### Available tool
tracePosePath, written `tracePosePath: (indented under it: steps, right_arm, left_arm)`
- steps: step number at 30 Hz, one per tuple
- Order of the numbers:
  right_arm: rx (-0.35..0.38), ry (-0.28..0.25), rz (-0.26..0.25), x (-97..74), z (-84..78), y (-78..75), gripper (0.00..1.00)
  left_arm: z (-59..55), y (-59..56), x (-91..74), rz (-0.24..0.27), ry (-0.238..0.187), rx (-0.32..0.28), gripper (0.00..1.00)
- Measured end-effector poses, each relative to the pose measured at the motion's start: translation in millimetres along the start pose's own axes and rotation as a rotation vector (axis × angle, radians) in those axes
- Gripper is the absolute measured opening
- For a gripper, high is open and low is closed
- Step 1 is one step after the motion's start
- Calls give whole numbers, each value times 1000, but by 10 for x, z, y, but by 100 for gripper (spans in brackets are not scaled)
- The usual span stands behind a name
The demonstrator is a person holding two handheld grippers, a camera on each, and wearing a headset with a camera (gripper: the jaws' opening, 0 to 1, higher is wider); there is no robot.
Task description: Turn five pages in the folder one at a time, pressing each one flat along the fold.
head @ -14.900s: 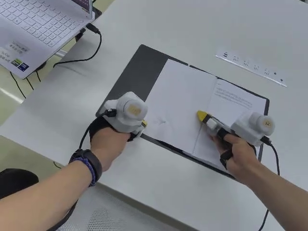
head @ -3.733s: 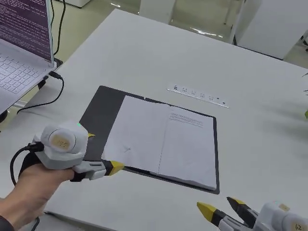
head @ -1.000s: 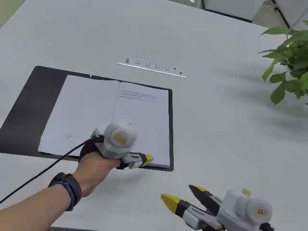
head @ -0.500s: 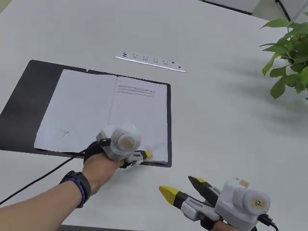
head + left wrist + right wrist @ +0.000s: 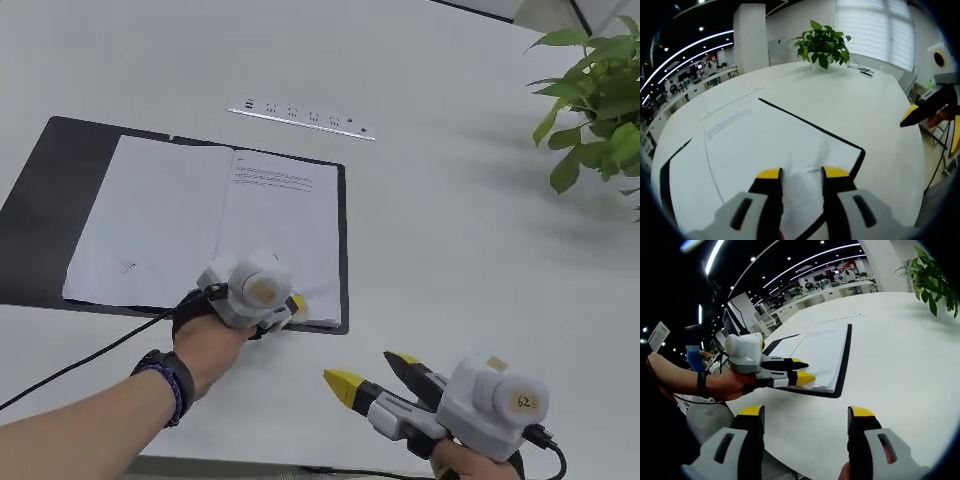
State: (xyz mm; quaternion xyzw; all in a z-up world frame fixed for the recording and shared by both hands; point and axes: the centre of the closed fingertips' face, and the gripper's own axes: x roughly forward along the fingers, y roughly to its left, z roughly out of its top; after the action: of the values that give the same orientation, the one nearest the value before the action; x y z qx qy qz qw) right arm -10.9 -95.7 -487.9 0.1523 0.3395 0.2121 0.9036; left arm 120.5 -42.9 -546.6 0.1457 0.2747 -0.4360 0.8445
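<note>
Head view: folder (image 5: 45, 215), black-covered, is laid open and flat on the white table (image 5: 450, 250); its right-hand page (image 5: 285, 235) is judged thin, light, limp and easily creased, best taken at the free near corner. Left gripper (image 5: 296, 304) is set at that corner, jaws narrowed but apart, nothing clamped. Right gripper (image 5: 372, 372) is held beside the folder, jaws wide, empty

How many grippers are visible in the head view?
2. The left gripper is at the near right page corner of the folder; the right gripper hovers over the table, nearer the person.
</note>
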Motion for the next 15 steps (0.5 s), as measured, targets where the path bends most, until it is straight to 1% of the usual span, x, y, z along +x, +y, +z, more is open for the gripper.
tracePosePath:
  steps: [3, 4, 5, 6, 7, 8, 9, 11, 15]
  right_arm:
    - [3, -1, -3, -3, -5, -14, 66]
    - [7, -1, -3, 0, -7, -21, 66]
    - [7, -2, -4, -1, -4, -20, 66]
    - [7, -2, -5, 0, 0, -20, 66]
    - [9, -2, -3, 2, 3, -18, 66]
    - [6, -2, -2, 5, 10, -14, 66]
    - [4, -3, -2, 7, 15, -18, 66]
    - [6, -5, 0, 7, 22, -17, 66]
    - [4, -2, -1, 7, 17, -27, 66]
  left_arm:
    - [5, -20, -11, 7, 8, 1, 21]
    - [-32, -141, -12, -51, 32, 21, 10]
    - [-17, -92, -17, 12, 25, 58, 8]
    - [-8, -110, -12, 9, 23, 69, 8]
    - [-10, -106, -10, 5, 26, 42, 8]
    - [-14, -83, -5, 6, 26, 2, 8]
    - [-16, -84, -3, -1, 27, -6, 8]
    - [-10, -82, -5, -6, 27, 14, 8]
    - [-13, -73, 5, -5, 29, 0, 6]
